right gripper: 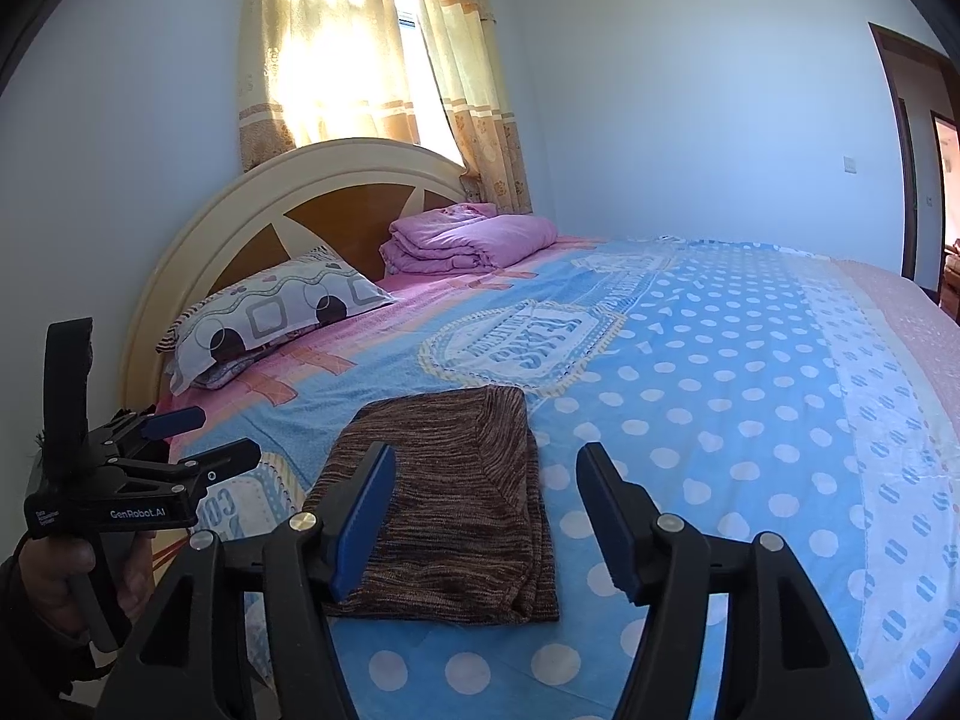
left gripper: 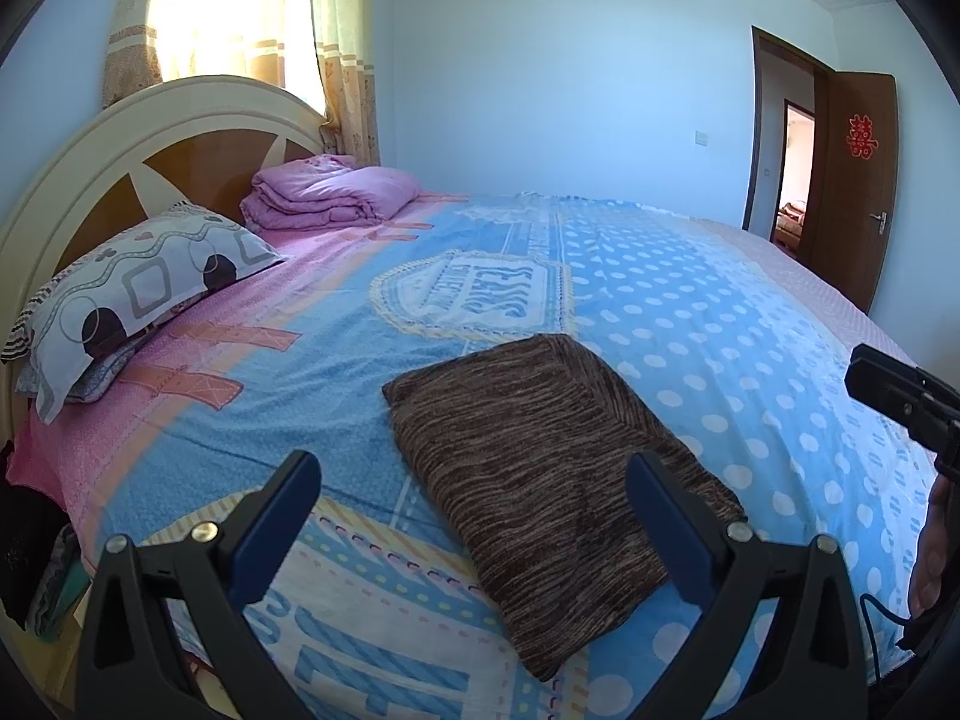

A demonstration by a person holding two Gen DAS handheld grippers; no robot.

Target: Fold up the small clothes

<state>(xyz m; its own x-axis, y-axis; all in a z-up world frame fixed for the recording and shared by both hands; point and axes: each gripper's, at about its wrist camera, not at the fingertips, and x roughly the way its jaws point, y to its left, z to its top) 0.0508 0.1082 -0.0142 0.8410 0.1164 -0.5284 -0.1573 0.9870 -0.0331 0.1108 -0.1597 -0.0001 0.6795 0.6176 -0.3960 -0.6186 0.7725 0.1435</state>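
Flatly folded, the brown knit garment [left gripper: 540,480] lies rectangular; each hand-held gripper gapes apart, empty.

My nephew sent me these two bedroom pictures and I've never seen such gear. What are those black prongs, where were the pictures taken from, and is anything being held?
There is no robot: a person holds a hand-squeezed claw in each hand, with a camera looking along its two fingers. One picture comes from the left claw, the other from the right claw. On the bed lies a brown knitted garment, already folded, with a patterned pillow and a folded pink quilt by the headboard. Both claws are open and hold nothing.
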